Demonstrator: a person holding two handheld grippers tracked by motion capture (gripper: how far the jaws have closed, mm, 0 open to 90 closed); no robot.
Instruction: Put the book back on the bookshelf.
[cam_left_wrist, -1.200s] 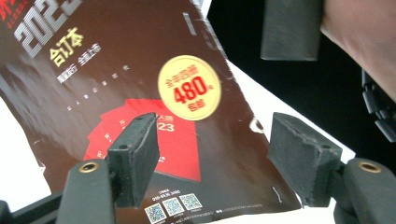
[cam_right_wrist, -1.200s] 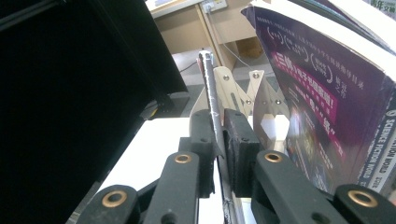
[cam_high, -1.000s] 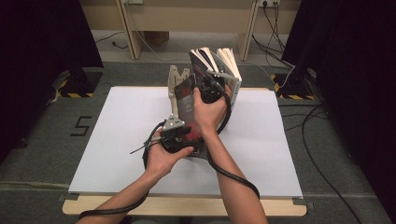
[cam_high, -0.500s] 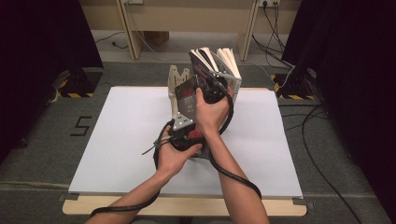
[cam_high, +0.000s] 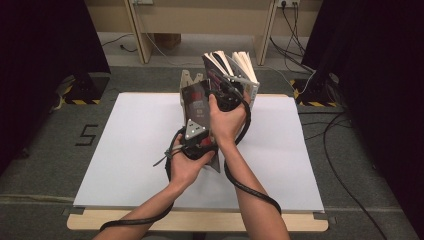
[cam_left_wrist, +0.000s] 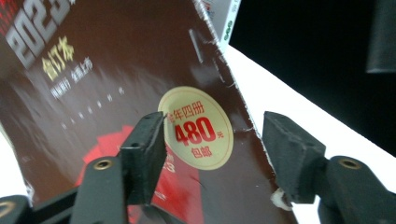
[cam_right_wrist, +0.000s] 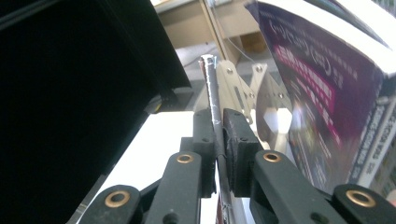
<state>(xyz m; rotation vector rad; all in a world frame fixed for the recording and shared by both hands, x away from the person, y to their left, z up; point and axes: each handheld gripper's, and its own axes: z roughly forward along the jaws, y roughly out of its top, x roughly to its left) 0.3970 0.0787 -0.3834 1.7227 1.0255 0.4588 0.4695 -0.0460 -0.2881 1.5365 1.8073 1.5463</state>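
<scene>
Surface: white sheet (cam_high: 125, 150) on your table, grey floor and dark curtains beyond.
Right gripper (cam_right_wrist: 218, 154): clamped on the dark magazine's (cam_high: 197, 102) edge.
Left gripper (cam_left_wrist: 212, 149): jaws have just been closing, cover between them, not yet pinched.
Left gripper view: round "480" sticker (cam_left_wrist: 198, 127).
Right gripper view: purple book (cam_right_wrist: 327, 88) just beside.
</scene>
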